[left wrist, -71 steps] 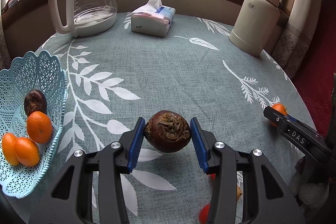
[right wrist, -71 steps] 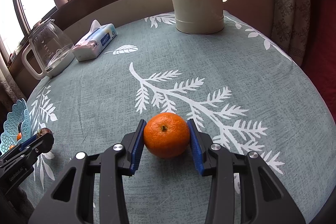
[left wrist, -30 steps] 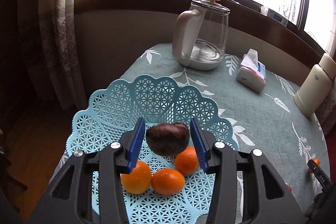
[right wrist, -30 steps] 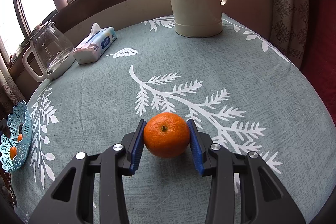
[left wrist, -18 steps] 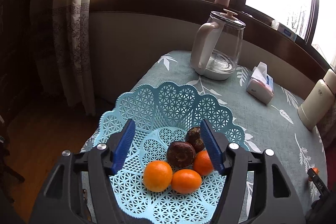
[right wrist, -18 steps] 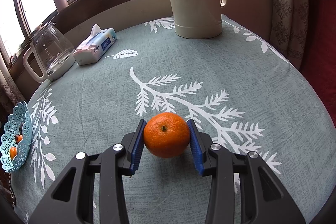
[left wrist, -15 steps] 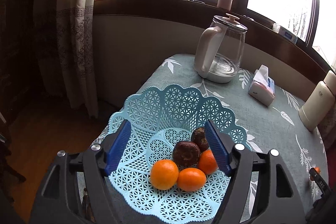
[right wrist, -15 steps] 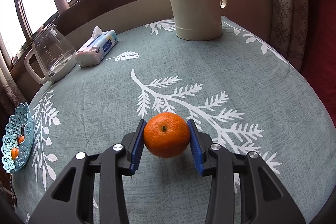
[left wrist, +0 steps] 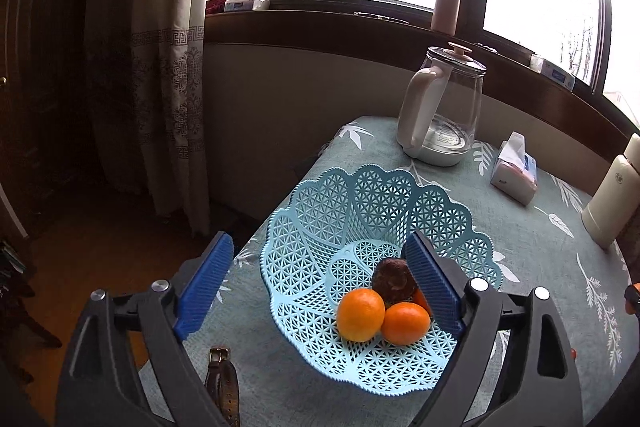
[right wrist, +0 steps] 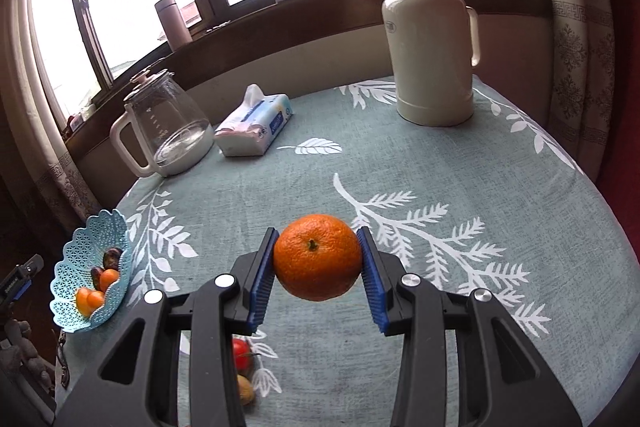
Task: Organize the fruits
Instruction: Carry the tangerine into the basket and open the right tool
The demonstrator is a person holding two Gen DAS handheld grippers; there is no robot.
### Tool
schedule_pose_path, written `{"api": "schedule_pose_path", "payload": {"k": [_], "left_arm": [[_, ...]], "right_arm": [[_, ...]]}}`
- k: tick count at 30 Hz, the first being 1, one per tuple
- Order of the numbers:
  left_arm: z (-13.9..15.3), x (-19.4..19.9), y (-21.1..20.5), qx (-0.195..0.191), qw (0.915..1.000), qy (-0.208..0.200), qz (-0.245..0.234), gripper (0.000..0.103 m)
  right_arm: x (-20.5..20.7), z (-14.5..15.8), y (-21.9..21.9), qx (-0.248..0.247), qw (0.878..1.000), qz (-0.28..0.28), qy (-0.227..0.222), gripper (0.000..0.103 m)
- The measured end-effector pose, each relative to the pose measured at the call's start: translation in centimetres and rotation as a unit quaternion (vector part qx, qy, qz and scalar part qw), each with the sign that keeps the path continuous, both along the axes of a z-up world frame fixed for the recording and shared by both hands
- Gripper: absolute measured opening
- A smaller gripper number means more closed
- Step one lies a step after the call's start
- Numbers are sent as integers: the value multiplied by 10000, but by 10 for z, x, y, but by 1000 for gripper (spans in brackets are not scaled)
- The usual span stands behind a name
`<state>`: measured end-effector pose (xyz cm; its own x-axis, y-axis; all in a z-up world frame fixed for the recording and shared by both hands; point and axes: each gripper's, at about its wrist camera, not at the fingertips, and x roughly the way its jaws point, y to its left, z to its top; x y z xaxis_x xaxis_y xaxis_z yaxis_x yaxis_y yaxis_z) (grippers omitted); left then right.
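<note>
Left wrist view: the left gripper (left wrist: 320, 281) hangs above the blue basket (left wrist: 356, 203) with its jaws spread wide and nothing between them. The basket sits at the table's edge and holds two oranges (left wrist: 360, 314) at 6 o'clock of its bowl, a dark brown fruit (left wrist: 390, 281) just behind them, and a third orange partly hidden by the right finger. A glass kettle (left wrist: 444, 115) stands at 1 o'clock of the basket, a tissue pack (left wrist: 514, 175) at 2 o'clock, and a cream flask (left wrist: 612, 207) at 3 o'clock. A brown strap (left wrist: 222, 379) lies at the table's near edge, between the fingers.

Right wrist view: the right gripper (right wrist: 318, 261) pinches an orange (right wrist: 318, 257) between its blue pads, clear of the leaf-print tablecloth (right wrist: 460, 163). The basket lies well apart at 9 o'clock. A red fruit (right wrist: 241, 351) and a yellowish fruit (right wrist: 245, 389) lie on the cloth at 7 o'clock, partly hidden by the left finger.
</note>
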<state>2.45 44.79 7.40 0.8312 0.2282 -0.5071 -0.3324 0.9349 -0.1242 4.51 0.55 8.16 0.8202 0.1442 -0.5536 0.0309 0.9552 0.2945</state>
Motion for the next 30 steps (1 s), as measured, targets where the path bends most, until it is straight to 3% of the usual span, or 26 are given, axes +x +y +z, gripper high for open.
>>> {"api": "schedule_pose_path", "payload": {"k": [8, 18, 30], "left_arm": [[2, -22, 5, 74, 9999, -119, 78, 91], [4, -45, 19, 132, 9994, -261, 161, 92], [6, -54, 35, -105, 9991, -368, 168, 92]], "right_arm": [[-1, 25, 61, 58, 9968, 784, -160, 40], [3, 34, 166, -52, 9830, 1836, -82, 40], [20, 27, 245, -409, 9753, 2166, 98, 41]]}}
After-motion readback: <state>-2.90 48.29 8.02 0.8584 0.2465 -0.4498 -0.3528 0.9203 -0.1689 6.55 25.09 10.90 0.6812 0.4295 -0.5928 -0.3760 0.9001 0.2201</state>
